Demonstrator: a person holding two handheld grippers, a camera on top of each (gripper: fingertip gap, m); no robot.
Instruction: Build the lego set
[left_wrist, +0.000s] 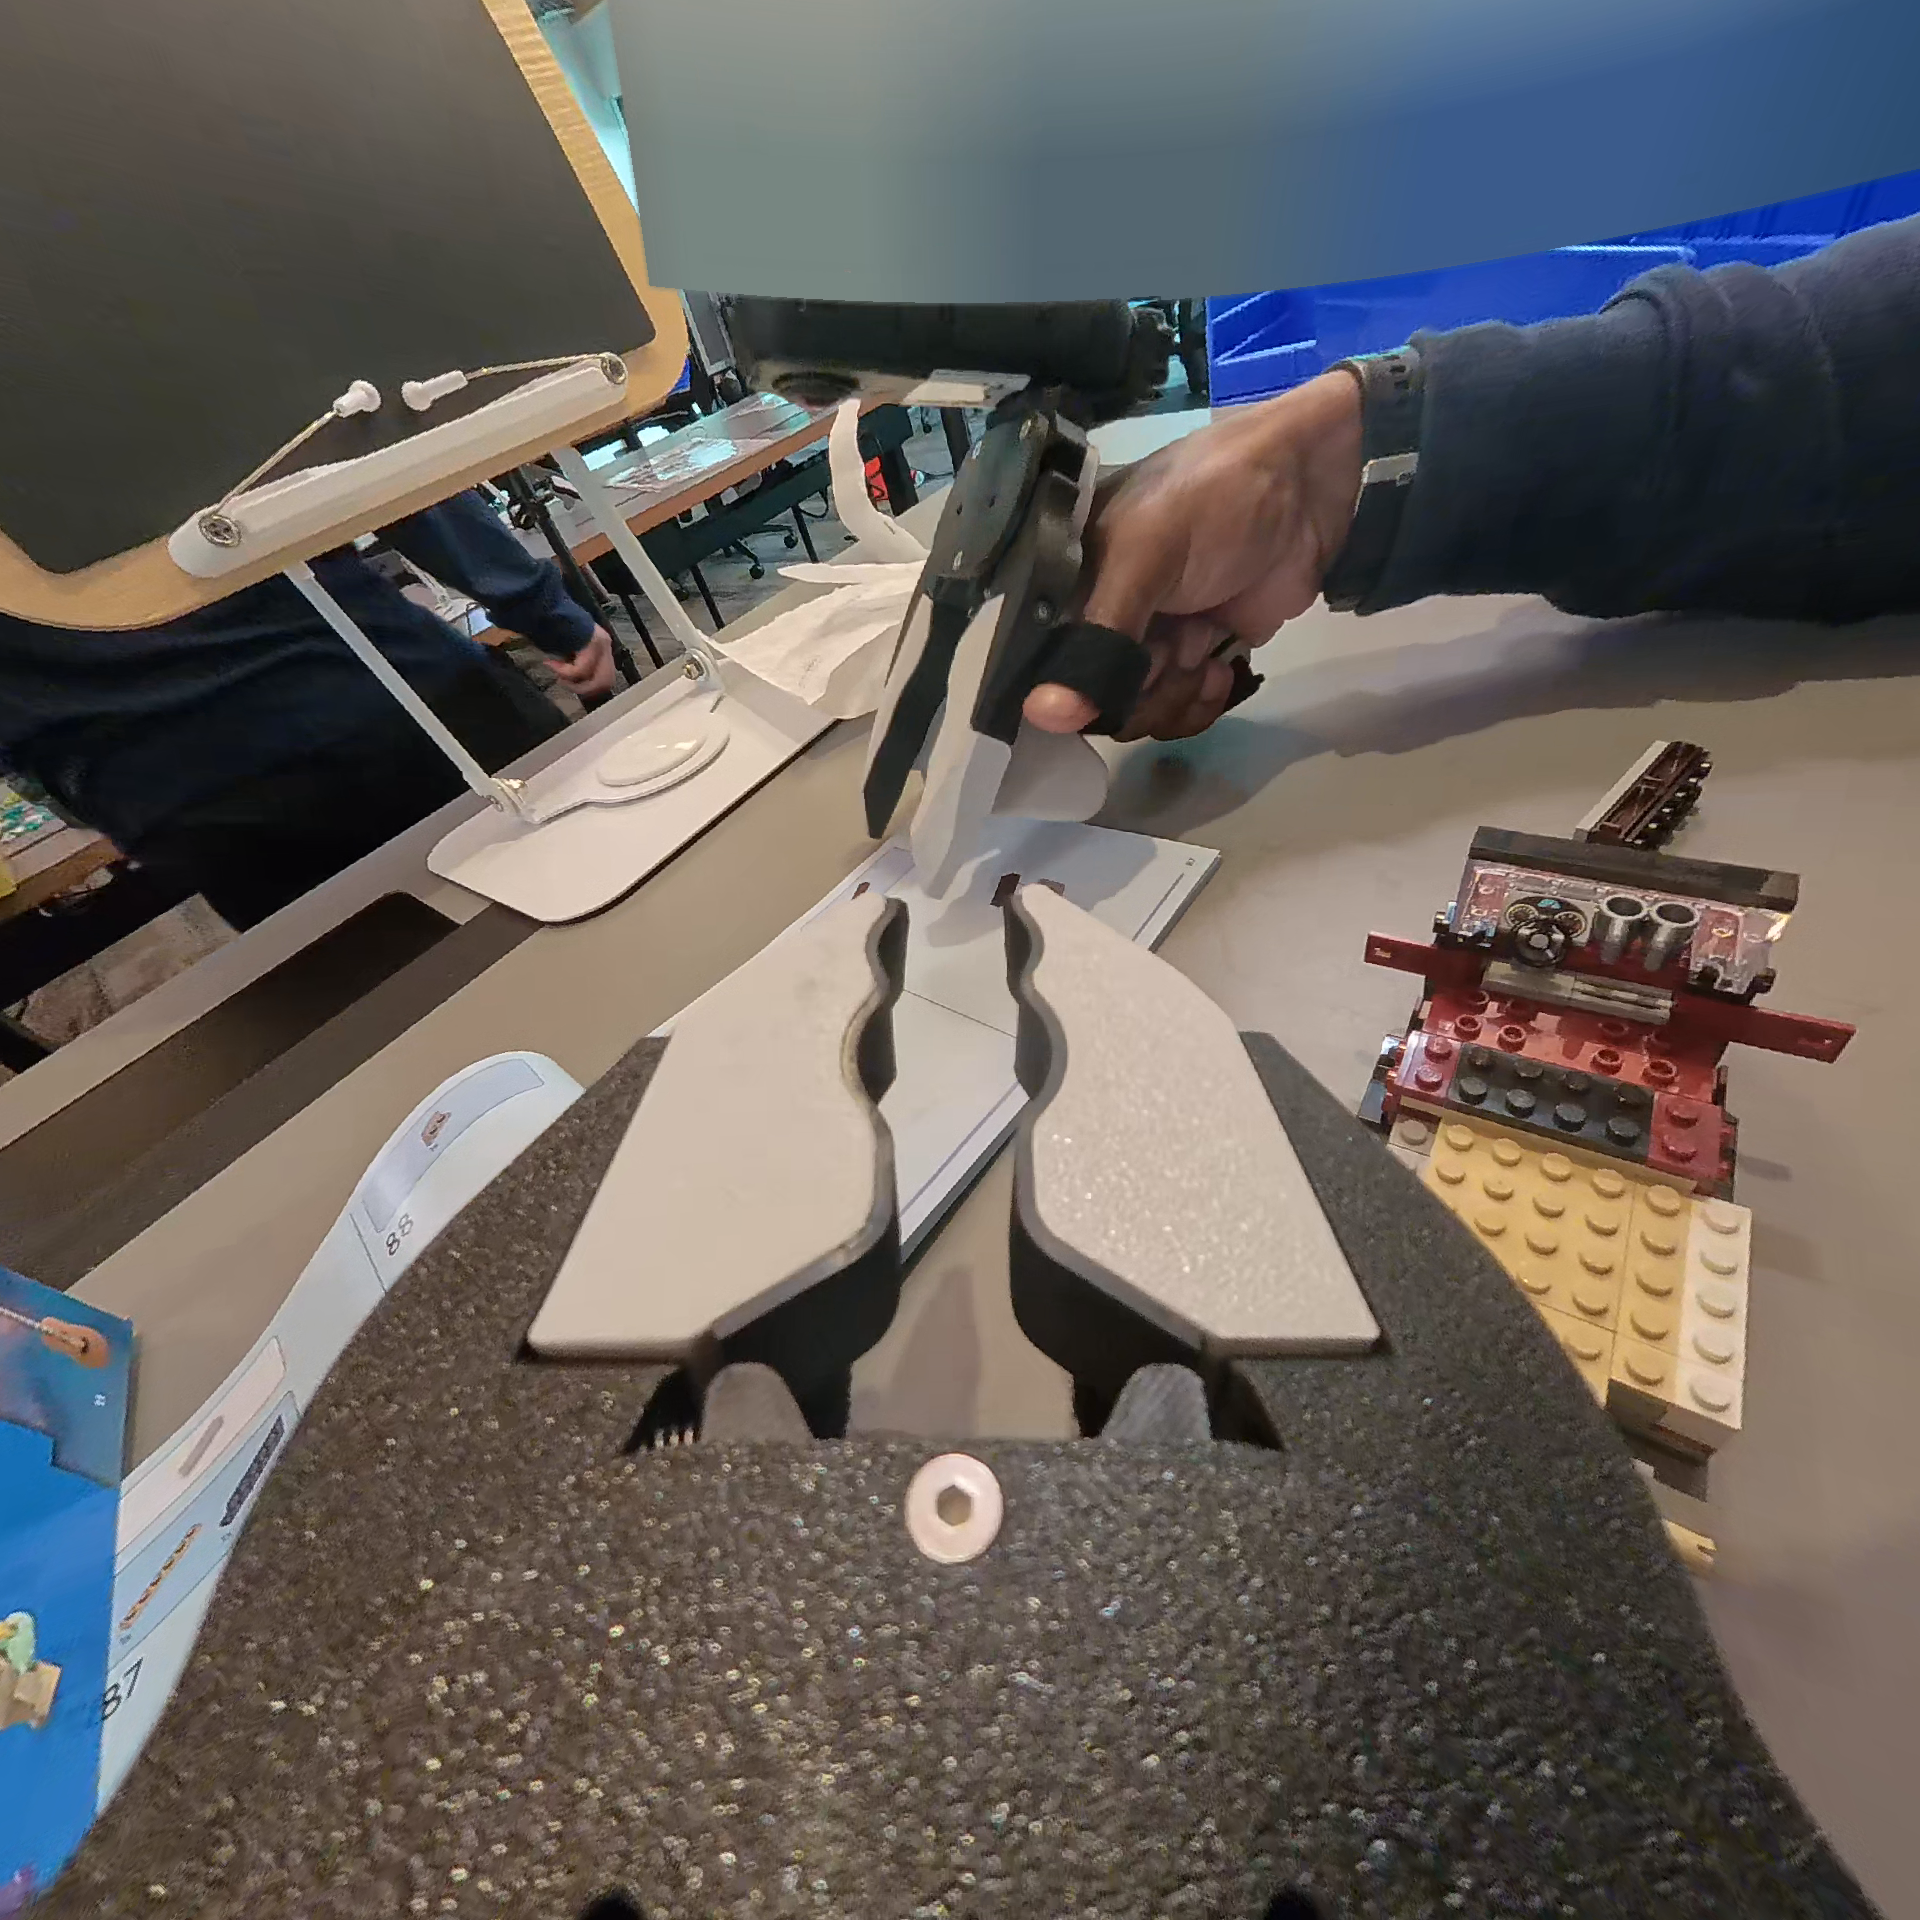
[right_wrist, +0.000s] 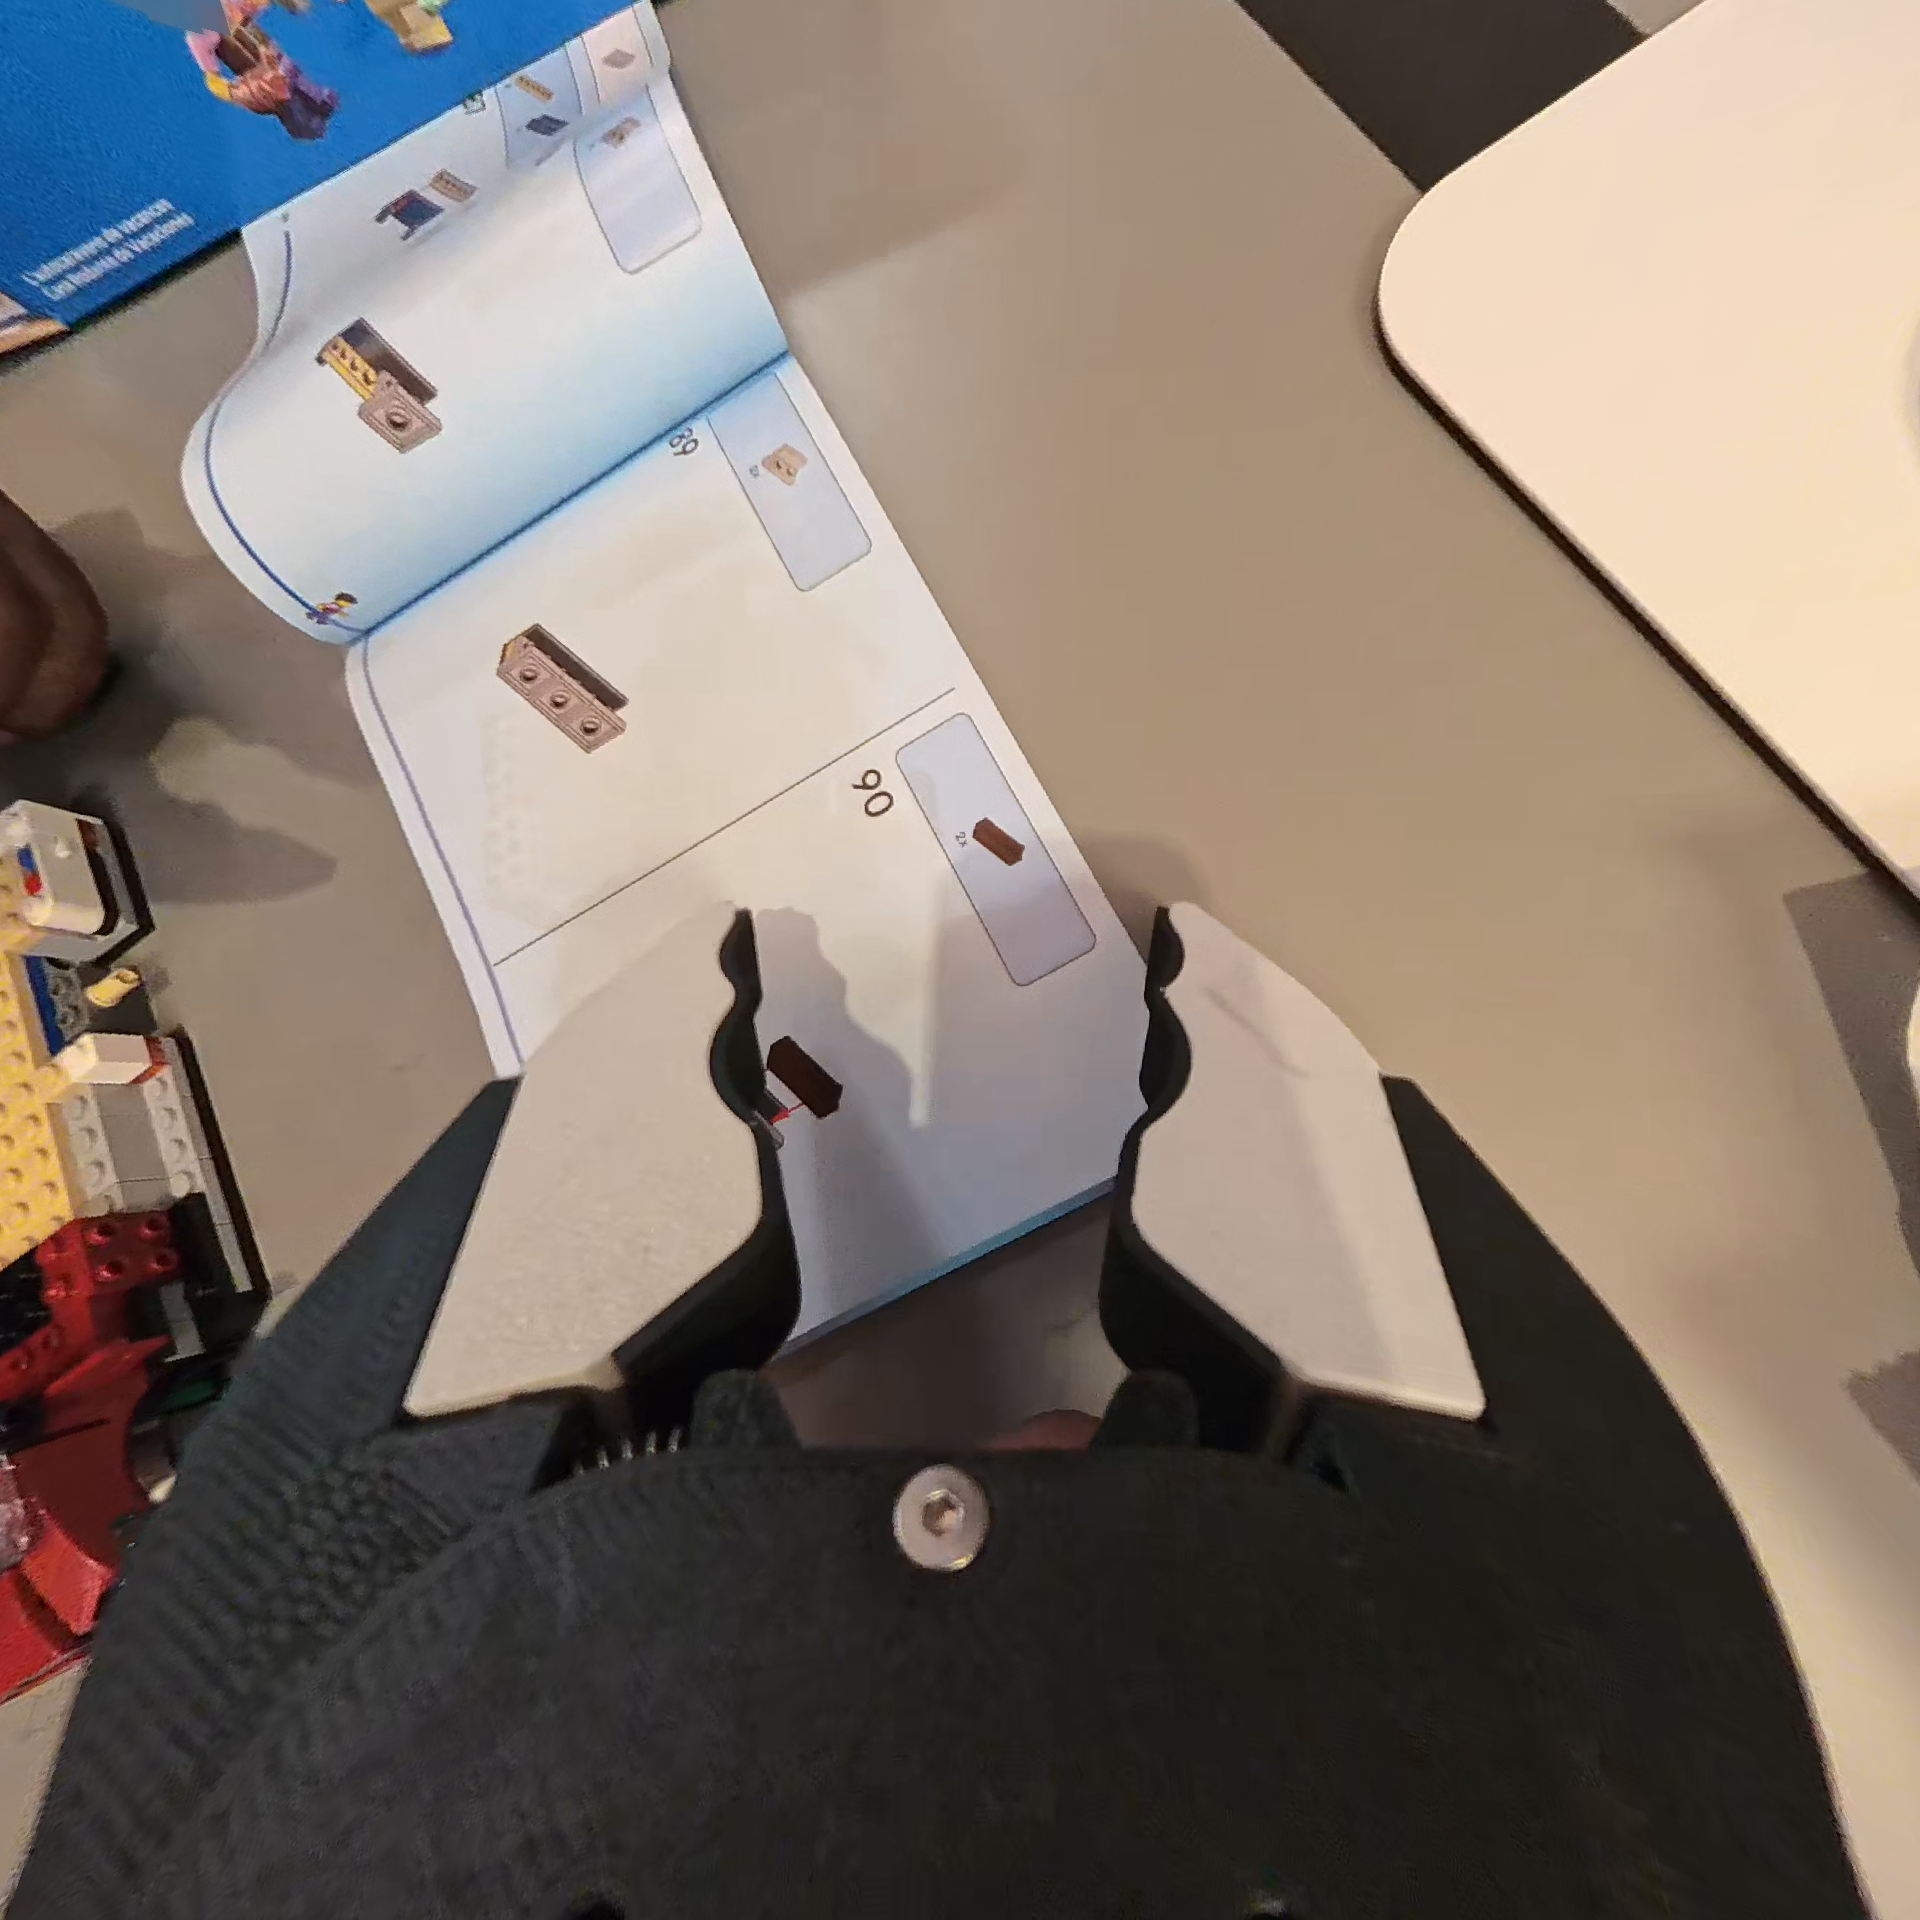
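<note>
Hovering over the open white paper instruction booklet (right_wrist: 665, 665) on the grey table (right_wrist: 1195, 520).
Right gripper (right_wrist: 945, 935) spread wide above the page; left gripper (left_wrist: 956, 914) narrowly parted, empty; brick model (left_wrist: 1579, 1049) sits beside.

The left claw (left_wrist: 954, 914) is level, its fingers a narrow slot apart with nothing between them. The right claw (right_wrist: 948, 935) points steeply downward, spread wide and bare (gripped by a hand (left_wrist: 1205, 561) in a dark sleeve).

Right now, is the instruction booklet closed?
No, the instruction booklet lies open on the table, with its picture pages showing.
</note>
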